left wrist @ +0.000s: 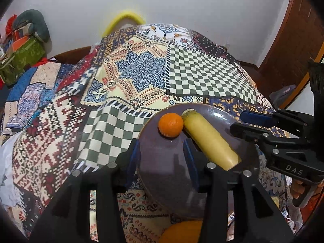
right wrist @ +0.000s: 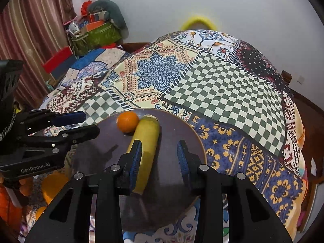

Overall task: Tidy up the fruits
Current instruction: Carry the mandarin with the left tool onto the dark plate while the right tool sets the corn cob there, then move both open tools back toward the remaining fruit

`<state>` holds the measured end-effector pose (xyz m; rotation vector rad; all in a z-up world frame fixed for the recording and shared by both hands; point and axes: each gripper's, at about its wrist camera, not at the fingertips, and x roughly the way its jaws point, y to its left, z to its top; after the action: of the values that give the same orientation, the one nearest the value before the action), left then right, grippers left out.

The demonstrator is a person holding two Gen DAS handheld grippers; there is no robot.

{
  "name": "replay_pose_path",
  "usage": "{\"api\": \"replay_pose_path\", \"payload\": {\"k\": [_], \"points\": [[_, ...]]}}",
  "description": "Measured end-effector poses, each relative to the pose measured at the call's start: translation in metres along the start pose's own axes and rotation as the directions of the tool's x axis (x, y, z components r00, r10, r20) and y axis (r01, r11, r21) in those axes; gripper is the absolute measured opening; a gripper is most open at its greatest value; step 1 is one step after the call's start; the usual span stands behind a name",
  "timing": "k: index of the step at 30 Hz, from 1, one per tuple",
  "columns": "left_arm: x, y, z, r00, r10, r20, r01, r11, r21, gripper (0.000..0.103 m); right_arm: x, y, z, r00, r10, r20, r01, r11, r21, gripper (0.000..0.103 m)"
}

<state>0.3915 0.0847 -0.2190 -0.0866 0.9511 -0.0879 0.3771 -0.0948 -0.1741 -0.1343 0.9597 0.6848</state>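
From my left wrist, my left gripper (left wrist: 163, 158) hangs over the round dark purple plate (left wrist: 218, 111) with its jaws parted and empty; the small round orange (left wrist: 170, 124) lies just ahead, touching the long pale yellow fruit (left wrist: 210, 139) to its right. From my right wrist, my right gripper (right wrist: 159, 158) stands open above the plate (right wrist: 182, 125), nothing pinched, the yellow fruit (right wrist: 146, 141) beside my left finger (right wrist: 134, 160).

Plate (right wrist: 182, 133) on tabletop (right wrist: 232, 93), near you. On plate: orange (right wrist: 128, 124) at far edge, banana (right wrist: 145, 147) touching its right side, running back toward you. Second orange (left wrist: 182, 232) off plate, nearer you.
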Motion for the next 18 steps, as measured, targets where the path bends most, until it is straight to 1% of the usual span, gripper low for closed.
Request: {"api": "replay_pose_path", "payload": {"k": [6, 11, 15, 18], "points": [[-0.029, -0.001, -0.005, 0.999, 0.005, 0.043, -0.005, 1.000, -0.011, 0.044, -0.023, 0.008, -0.007, 0.999, -0.015, 0.032, 0.016, 1.000, -0.003, 0.033], [-0.059, -0.006, -0.013, 0.996, 0.022, 0.081, -0.021, 1.000, -0.010, 0.045, -0.052, 0.016, -0.014, 0.997, -0.030, 0.075, 0.031, 1.000, -0.006, 0.034], [-0.083, -0.012, -0.022, 0.994, 0.029, 0.104, -0.029, 1.000, -0.006, 0.045, -0.077, 0.022, -0.022, 0.993, -0.038, 0.115, 0.038, 0.999, 0.004, 0.037], [-0.101, -0.017, -0.030, 0.991, 0.042, 0.124, -0.042, 0.999, 0.001, 0.049, -0.095, 0.028, -0.029, 0.989, -0.050, 0.142, 0.049, 0.999, 0.009, 0.038]]}}
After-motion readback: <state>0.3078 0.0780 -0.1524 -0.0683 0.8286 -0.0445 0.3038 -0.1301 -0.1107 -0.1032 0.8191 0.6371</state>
